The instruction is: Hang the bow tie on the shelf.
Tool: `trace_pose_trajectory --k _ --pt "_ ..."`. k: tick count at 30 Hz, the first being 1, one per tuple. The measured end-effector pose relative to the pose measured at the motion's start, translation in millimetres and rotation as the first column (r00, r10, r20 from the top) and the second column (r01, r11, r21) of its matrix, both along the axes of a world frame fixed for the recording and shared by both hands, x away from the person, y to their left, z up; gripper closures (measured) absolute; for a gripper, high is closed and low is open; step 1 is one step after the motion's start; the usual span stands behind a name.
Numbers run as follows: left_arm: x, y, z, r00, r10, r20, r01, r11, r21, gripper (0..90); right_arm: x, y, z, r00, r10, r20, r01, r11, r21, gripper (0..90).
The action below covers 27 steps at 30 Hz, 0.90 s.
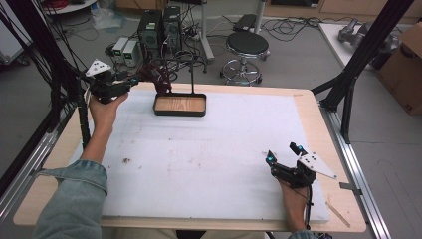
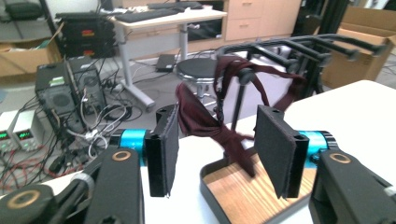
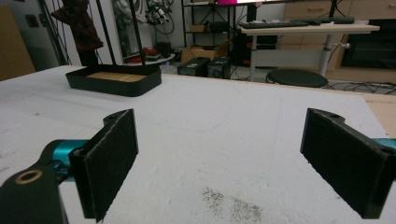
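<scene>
A black stand rises from a small tray [image 1: 179,113] with a wooden floor at the table's far middle. A dark red strip of cloth [image 1: 158,77] hangs over the stand's upper arms [image 2: 299,46]. My left gripper [image 1: 132,79] is held up at the far left, just left of the cloth, and is open. In the left gripper view the cloth [image 2: 201,119] dangles in the gap between the pads [image 2: 275,149] without being pinched, above the tray [image 2: 205,179]. My right gripper [image 1: 282,152] rests open on the white sheet at the near right, with nothing between its pads [image 3: 109,158].
A white foam sheet [image 1: 214,159] covers the table, with dark specks [image 3: 229,203] on it. Black frame posts [image 1: 348,74] stand at the right and left edges. A stool [image 1: 246,47] and computer boxes [image 1: 159,30] sit on the floor beyond the far edge.
</scene>
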<state>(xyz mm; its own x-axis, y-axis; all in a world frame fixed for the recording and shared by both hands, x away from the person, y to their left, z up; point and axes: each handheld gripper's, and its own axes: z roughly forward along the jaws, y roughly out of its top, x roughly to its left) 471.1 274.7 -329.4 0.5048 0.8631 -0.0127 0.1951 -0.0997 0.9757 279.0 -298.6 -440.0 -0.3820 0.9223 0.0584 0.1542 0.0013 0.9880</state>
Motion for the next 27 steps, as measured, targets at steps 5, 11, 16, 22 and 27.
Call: trace_pose_trajectory --k 5,11,16,22,27 --pt "-13.3 -2.1 3.2 0.9987 -0.048 0.020 0.048 0.9988 -0.006 44.3 -0.1 -0.1 0.0 1.0000 -0.002 -0.003 0.002 1.0000 0.002 10.4" --pt "-26.1 -5.0 10.1 0.9959 -0.082 0.039 0.082 0.9966 -0.003 37.4 0.0 -0.2 0.0 1.0000 -0.003 -0.002 0.003 1.0000 0.000 10.3" --pt "-37.3 -5.4 10.7 0.9922 -0.115 0.048 0.116 0.9931 -0.014 30.5 0.0 -0.3 0.0 1.0000 -0.001 -0.002 0.001 1.0000 0.003 10.3" --pt "-54.6 -5.1 7.1 0.9910 -0.119 0.062 0.120 0.9927 -0.013 24.7 0.0 -0.2 0.0 1.0000 -0.002 -0.003 0.002 1.0000 0.001 10.4" --pt "-69.4 -5.1 3.1 0.9890 -0.132 0.066 0.133 0.9911 -0.001 21.2 0.2 -0.1 -0.1 1.0000 -0.004 -0.001 0.004 1.0000 0.000 10.3"
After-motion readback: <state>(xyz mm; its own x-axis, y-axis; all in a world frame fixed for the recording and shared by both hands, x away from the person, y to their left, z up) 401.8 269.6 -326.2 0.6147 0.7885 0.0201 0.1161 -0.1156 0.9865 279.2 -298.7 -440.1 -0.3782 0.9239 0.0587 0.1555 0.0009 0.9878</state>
